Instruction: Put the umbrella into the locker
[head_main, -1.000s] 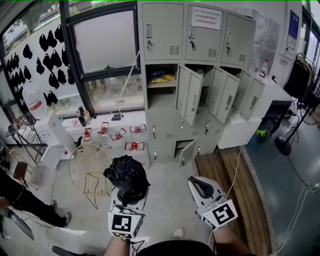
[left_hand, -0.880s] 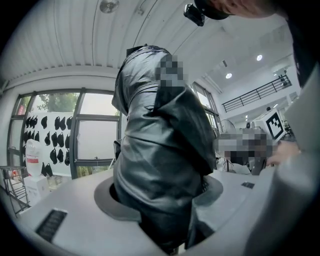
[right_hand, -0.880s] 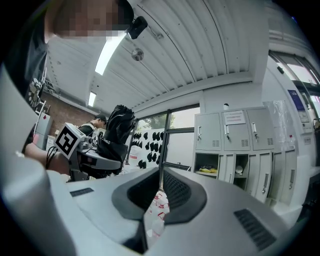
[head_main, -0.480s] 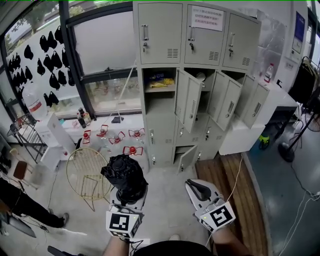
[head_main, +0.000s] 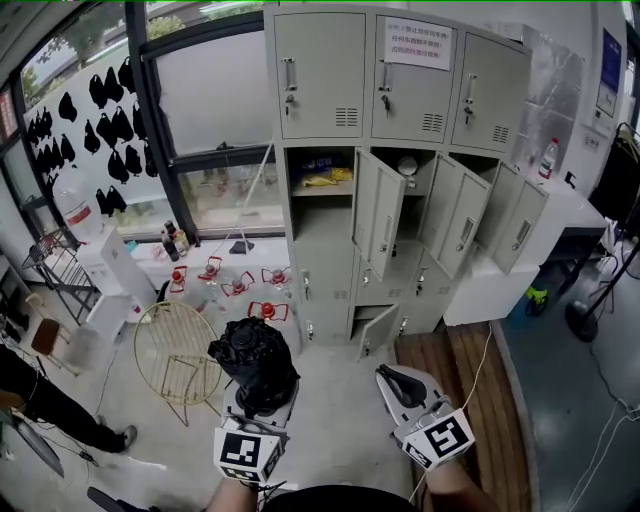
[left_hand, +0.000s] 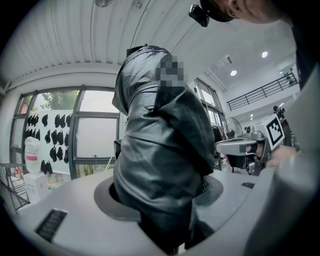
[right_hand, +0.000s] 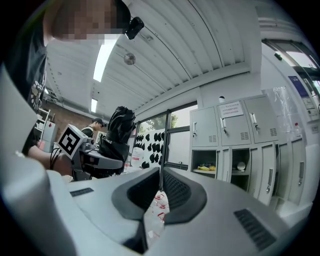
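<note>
The left gripper has its fingers clenched round the black umbrella, which stands upright between them. The right gripper is empty, its fingers pressed together. The lockers stand ahead.

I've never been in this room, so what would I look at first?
Probably the crumpled black umbrella, standing upright and clamped in the left gripper at the bottom middle of the head view. Beyond it rises a tall bank of grey lockers, with several middle doors hanging open. The right gripper, next to the left one, is shut and empty.
</note>
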